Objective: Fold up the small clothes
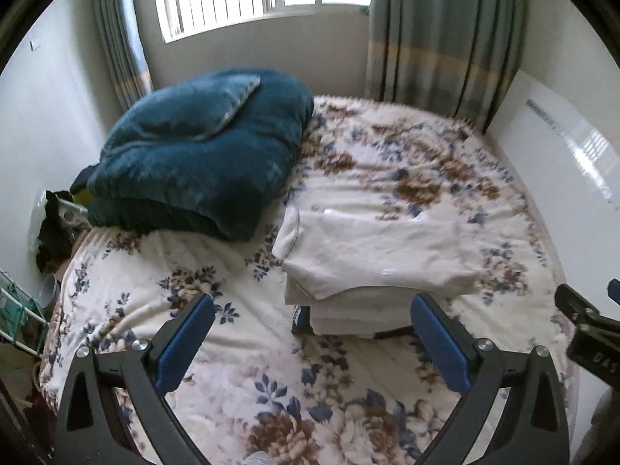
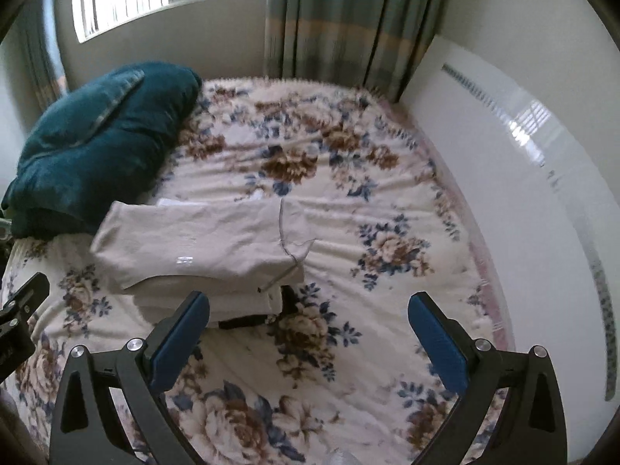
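Note:
A folded cream garment (image 1: 372, 248) lies on top of a small stack of folded clothes on the flowered bed; it also shows in the right wrist view (image 2: 201, 240). A dark garment (image 2: 248, 319) peeks out under the stack. My left gripper (image 1: 314, 314) is open and empty, just in front of the stack's near edge. My right gripper (image 2: 310, 310) is open and empty, near the stack's right front corner, above the bedspread. Part of the right gripper shows at the right edge of the left wrist view (image 1: 589, 325).
A folded dark teal blanket (image 1: 201, 151) sits at the back left of the bed. The flowered bedspread (image 2: 348, 178) covers the bed. A white wall panel (image 2: 503, 178) runs along the right side. Curtains (image 1: 438, 31) and a window stand behind. A wire rack (image 1: 15, 310) stands at the left.

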A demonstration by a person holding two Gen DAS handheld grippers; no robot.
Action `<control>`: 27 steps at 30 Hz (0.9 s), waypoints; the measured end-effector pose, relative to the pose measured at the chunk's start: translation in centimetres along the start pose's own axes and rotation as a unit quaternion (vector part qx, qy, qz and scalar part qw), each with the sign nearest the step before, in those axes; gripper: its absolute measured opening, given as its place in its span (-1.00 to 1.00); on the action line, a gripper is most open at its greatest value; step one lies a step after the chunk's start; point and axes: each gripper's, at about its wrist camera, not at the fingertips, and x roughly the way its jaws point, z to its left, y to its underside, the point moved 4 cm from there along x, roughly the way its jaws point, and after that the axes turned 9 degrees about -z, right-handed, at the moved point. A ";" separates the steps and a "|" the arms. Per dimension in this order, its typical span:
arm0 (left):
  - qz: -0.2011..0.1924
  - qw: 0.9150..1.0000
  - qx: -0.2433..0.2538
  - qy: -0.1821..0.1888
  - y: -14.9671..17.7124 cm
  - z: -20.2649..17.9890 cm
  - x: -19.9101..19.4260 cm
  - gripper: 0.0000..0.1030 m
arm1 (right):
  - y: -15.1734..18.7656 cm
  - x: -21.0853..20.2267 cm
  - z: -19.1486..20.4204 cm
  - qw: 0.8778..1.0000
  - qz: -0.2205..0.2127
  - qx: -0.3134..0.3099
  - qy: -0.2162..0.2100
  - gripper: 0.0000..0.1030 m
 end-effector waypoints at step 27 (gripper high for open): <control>-0.120 0.993 0.001 0.008 0.6 0.0 -28.0 1.00 | 2.7 -35.2 -7.6 0.988 -0.153 0.015 -0.033 1.00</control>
